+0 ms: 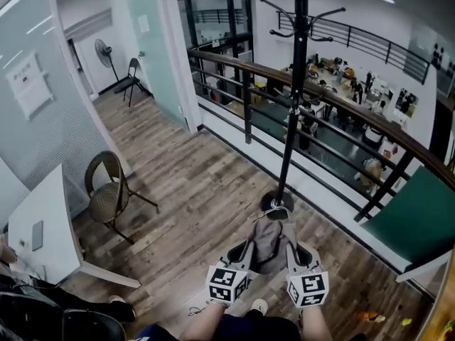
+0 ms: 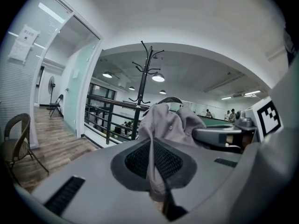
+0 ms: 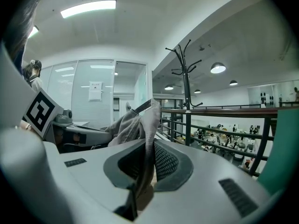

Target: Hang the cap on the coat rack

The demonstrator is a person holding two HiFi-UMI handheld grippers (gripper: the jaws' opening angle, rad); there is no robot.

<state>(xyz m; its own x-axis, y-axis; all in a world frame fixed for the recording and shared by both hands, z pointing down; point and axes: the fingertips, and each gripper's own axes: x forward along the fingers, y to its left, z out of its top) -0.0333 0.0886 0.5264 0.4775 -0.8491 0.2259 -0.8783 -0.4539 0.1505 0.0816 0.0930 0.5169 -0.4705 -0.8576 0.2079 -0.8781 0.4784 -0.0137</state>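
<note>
Wicker chair [image 1: 108,199], railing [image 1: 247,105], standing fan [image 1: 104,50]

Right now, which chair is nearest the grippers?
The round-backed wicker chair beside the white table; the black folding chair stands far off down the hall by the fan.

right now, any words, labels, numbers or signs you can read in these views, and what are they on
No text here is legible.
White notice on the frosted wall: it carries print, too small and blurred to read.
Smaller sheet on the glass panel: too small to read.
Left marker cube and right marker cube: black-and-white square patterns only, no letters or numbers.
</note>
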